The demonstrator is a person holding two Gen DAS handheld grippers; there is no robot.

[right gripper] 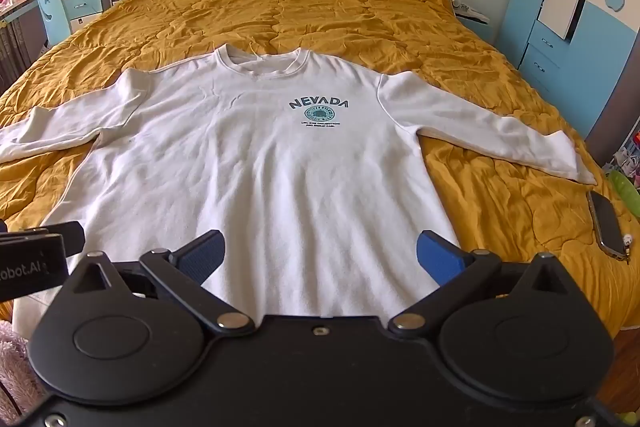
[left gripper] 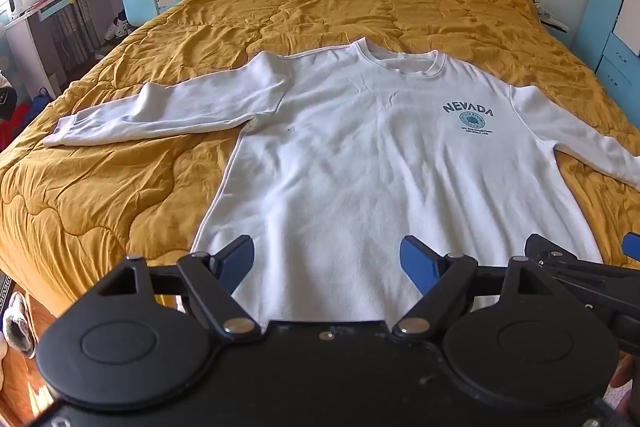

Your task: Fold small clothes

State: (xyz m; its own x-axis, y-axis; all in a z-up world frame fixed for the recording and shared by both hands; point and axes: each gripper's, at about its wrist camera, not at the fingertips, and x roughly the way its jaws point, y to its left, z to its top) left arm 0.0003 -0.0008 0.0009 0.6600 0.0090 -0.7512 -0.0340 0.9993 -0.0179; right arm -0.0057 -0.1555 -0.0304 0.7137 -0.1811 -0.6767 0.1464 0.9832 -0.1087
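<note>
Soft, limp white sweatshirt (left gripper: 340, 163) lies ahead of both wide-open, empty grippers, left gripper (left gripper: 327, 259) and right gripper (right gripper: 320, 253); pinch its hem corners

The sweatshirt (right gripper: 256, 163) carries "NEVADA" (right gripper: 318, 103) in dark arched capitals on its chest, below the collar, over a round teal emblem (right gripper: 318, 113) whose ring of lettering is too small to read. Two tiny lines of print just under the emblem cannot be made out either. Left of the sweatshirt's hem, a black block (right gripper: 28, 267) shows the cut-off white letters "obot.AI".
</note>
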